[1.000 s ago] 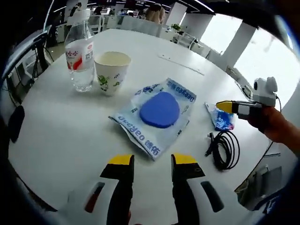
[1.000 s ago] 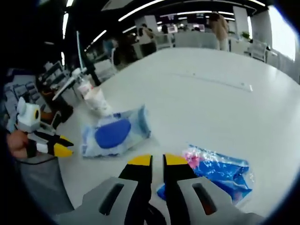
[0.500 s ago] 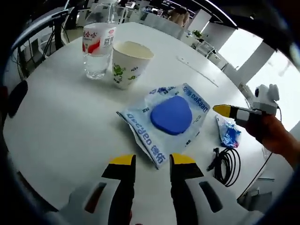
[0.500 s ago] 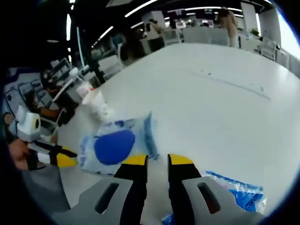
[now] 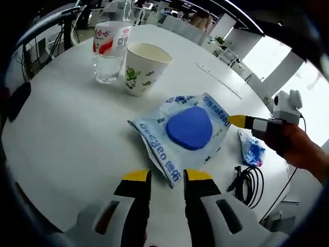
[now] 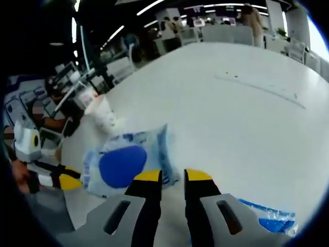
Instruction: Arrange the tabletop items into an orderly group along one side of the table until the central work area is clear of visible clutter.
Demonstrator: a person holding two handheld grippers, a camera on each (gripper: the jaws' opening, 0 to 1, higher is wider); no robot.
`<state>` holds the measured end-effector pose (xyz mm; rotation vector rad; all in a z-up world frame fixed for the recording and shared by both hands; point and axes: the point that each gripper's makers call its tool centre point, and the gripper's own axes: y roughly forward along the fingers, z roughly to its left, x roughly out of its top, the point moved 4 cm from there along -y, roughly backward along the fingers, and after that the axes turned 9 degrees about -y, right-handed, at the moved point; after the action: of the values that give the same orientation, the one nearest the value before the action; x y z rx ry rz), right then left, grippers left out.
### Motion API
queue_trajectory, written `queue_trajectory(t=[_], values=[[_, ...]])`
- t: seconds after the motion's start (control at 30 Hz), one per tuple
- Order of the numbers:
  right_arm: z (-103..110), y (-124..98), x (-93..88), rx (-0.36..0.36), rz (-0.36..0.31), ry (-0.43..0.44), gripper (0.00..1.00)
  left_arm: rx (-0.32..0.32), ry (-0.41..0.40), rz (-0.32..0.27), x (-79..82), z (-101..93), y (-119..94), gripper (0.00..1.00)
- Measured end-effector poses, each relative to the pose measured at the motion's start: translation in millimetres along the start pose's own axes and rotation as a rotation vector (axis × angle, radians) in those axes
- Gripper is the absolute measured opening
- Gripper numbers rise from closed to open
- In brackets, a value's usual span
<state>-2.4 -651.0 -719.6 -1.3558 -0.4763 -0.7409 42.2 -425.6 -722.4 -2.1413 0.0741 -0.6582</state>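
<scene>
In the left gripper view the left gripper point(image 5: 160, 177) has its jaws parallel with a narrow gap between them, holding nothing. Its tips sit just short of the near corner of the wipes pack point(image 5: 181, 133), which lies at 12 o'clock from them. The pack's long axis runs from about 7 to 1 o'clock, with the blue lid on top.

The right gripper point(image 5: 237, 121) comes in at 3 o'clock, its yellow tip just beside the pack's far edge. In the right gripper view the right gripper point(image 6: 172, 176) is likewise narrowly parted and empty, its tips at the edge of the pack point(image 6: 125, 162).

Both grippers are near the pack, one at each end, so either could probably take it.

Beyond, at 11 o'clock in the left gripper view, stand the paper cup point(image 5: 144, 68) and water bottle point(image 5: 111, 49), close together. Bare bench point(image 5: 61, 139) to the left offers room to slide the pack towards them. At 3 to 4 o'clock, near the bench edge, lie a blue wrapper point(image 5: 251, 149) and a coiled cable point(image 5: 248, 179).
</scene>
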Motion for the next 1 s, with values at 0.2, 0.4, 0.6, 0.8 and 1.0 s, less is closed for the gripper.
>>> queue_trajectory(t=[0.2,0.4,0.6,0.8,1.0], values=[[-1,5,3.3,0.006,0.006,-0.011,0.14,-0.004,-0.018,-0.005,1.2,-0.1,3,0.21],[2,12,4.3,0.015,0.011,-0.044,0.14,-0.005,-0.049,0.000,-0.5,-1.9,7,0.20],[12,13,1.0,0.035,0.024,-0.091,0.01,0.023,0.008,0.017,-0.1,-1.8,11,0.04],[14,6,-5.3,0.054,0.023,-0.082,0.00,0.014,-0.013,0.004,2.9,2.7,6,0.00],[13,2,-7.7,0.050,0.019,-0.077,0.00,0.005,-0.006,0.003,2.2,-0.7,7,0.00]])
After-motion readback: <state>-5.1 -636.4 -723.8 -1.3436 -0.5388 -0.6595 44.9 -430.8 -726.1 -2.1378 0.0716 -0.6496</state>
